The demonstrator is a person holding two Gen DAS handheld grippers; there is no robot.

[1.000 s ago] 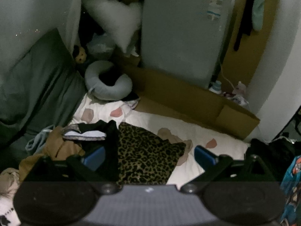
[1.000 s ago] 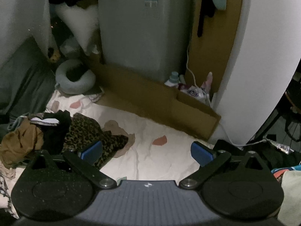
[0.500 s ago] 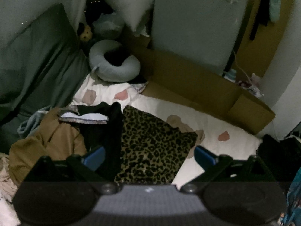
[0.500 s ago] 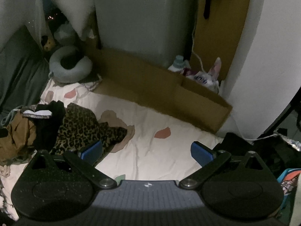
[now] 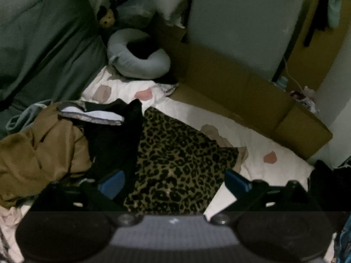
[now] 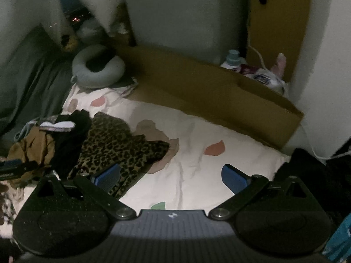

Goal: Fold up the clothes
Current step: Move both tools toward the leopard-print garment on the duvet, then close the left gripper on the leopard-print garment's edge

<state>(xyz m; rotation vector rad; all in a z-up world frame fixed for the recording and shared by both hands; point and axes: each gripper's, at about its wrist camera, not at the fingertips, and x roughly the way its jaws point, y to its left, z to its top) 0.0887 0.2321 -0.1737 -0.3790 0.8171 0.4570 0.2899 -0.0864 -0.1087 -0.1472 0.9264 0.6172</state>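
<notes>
Jaws of both grippers spread, empty; leopard garment (image 5: 175, 162) beside black garment (image 5: 114, 140), cardboard (image 6: 210, 92) behind.

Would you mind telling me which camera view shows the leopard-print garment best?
The left wrist view: the leopard-print garment fills the centre, large, between the open fingers. The right wrist view shows the garment smaller, off to the left, partly behind that gripper's left finger.

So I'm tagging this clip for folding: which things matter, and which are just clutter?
For the job:
- leopard-print garment
- black garment
- brown garment
- left gripper, open
- right gripper, open

Lying about:
- neck pillow
- cardboard
- soft toy
- bottle
</notes>
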